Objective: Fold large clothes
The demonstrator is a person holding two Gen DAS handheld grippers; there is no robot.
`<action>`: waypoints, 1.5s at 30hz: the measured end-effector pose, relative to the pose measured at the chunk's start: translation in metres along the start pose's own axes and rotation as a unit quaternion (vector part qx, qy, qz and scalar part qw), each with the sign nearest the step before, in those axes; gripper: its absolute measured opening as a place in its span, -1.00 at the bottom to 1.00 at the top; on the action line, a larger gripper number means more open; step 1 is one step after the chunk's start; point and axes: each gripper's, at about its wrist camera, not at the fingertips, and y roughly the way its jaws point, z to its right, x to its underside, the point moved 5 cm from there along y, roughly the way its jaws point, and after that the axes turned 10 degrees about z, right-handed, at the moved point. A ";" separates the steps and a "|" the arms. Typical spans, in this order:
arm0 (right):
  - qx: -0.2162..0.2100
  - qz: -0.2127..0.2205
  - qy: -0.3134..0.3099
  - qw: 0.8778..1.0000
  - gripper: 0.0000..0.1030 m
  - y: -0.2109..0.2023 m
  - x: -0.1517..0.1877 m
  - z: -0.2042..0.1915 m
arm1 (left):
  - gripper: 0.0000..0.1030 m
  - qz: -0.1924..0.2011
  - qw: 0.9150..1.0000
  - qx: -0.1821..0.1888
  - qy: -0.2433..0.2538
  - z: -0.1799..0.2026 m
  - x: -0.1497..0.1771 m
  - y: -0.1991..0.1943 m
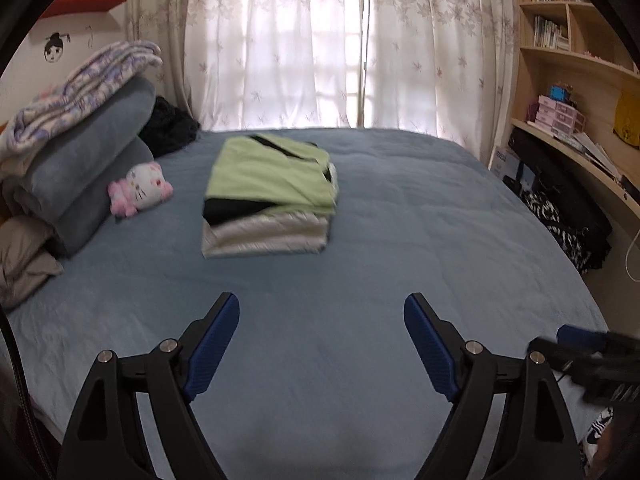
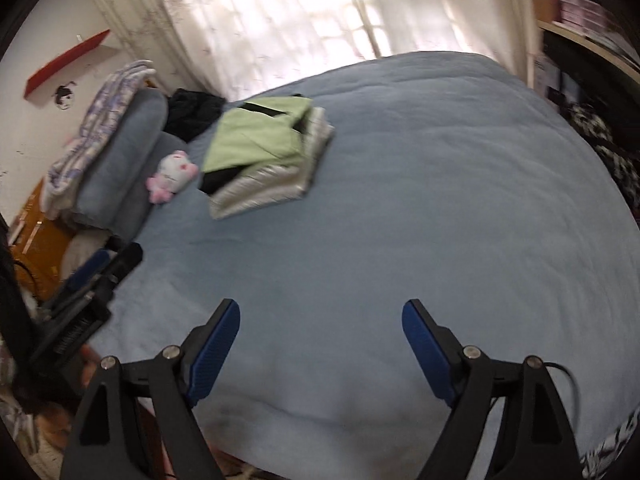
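Note:
A stack of folded clothes (image 1: 268,196), light green and black on top of a silvery white garment, lies on the blue bed (image 1: 360,300) toward its far left side; the right wrist view shows the same stack (image 2: 264,156). My left gripper (image 1: 321,312) hovers over the bed's near part, well short of the stack, jaws wide apart with nothing between them. My right gripper (image 2: 321,318) is also open and empty over bare bedspread (image 2: 400,220). Each gripper shows at the edge of the other's view: the right gripper (image 1: 588,354) and the left gripper (image 2: 94,280), both blurred.
Rolled grey-blue bedding (image 1: 88,168) with a patterned blanket (image 1: 76,88) on top and a pink and white plush toy (image 1: 140,188) sit at the bed's left. Dark clothes (image 1: 170,124) lie by the curtain (image 1: 320,40). Wooden shelves (image 1: 580,92) stand on the right.

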 end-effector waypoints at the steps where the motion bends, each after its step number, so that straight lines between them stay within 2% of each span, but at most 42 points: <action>1: 0.012 0.000 -0.002 1.000 0.62 0.000 0.011 0.004 | 0.62 -0.004 1.000 0.000 0.001 0.005 0.005 -0.001; 6: 0.055 0.023 -0.020 0.998 0.63 -0.007 0.040 0.012 | 0.62 -0.011 1.000 0.001 0.012 0.033 0.027 -0.009; 10: 0.056 0.031 -0.022 0.998 0.63 -0.012 0.052 0.015 | 0.62 -0.015 1.000 -0.001 0.022 0.046 0.037 -0.015; 19: 0.056 0.075 -0.034 0.995 0.63 -0.031 0.044 0.017 | 0.62 -0.034 0.999 0.002 0.020 0.059 0.050 -0.023; 45: 0.058 0.084 -0.045 0.994 0.63 -0.039 0.048 0.017 | 0.60 -0.061 0.998 0.004 -0.006 0.050 0.057 -0.024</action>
